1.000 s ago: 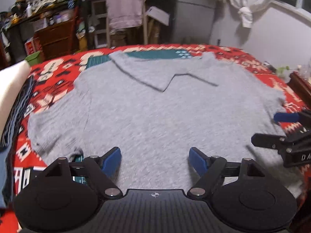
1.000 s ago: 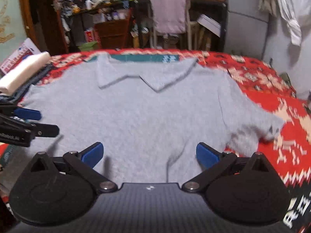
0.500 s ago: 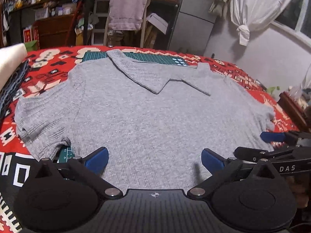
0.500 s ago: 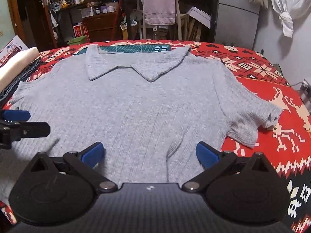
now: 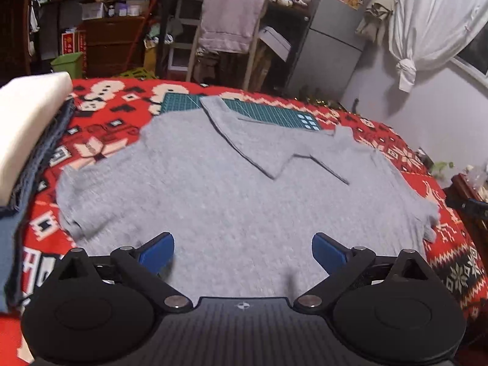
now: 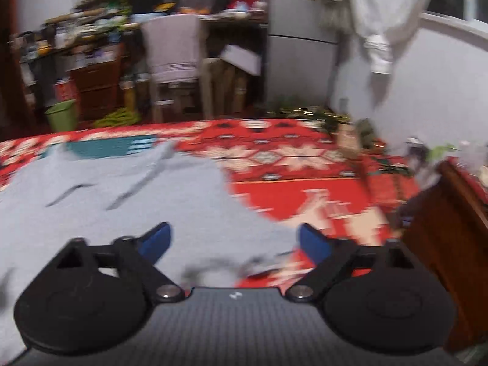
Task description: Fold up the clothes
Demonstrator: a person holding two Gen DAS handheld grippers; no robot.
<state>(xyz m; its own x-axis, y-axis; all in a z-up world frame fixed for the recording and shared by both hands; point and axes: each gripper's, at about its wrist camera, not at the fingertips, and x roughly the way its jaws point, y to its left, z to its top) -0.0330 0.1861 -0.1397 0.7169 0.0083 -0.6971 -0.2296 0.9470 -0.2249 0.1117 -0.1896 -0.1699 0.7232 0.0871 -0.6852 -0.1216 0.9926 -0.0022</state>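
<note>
- Grey polo shirt (image 5: 231, 207): lies spread flat, collar away from you, both short sleeves out to the sides, on the red patterned blanket (image 5: 100, 140) (a green cutting mat (image 5: 274, 116) shows under the collar).
- Left hand-held gripper (image 5: 243, 251): your jaws stand wide apart over the shirt's lower part, gripping nothing.
- Right hand-held gripper (image 6: 235, 241): likewise released, above the shirt's right edge near the sleeve (this view is blurred).
- Step, as judged: the shirt is unfolded; a fold would call for pinching a sleeve or side edge and carrying it toward the middle.
- Stack of folded clothes (image 5: 27, 140): at your left.
- Room: chair with towel (image 5: 231, 27), cluttered shelves, knotted white curtain (image 5: 427, 24).
</note>
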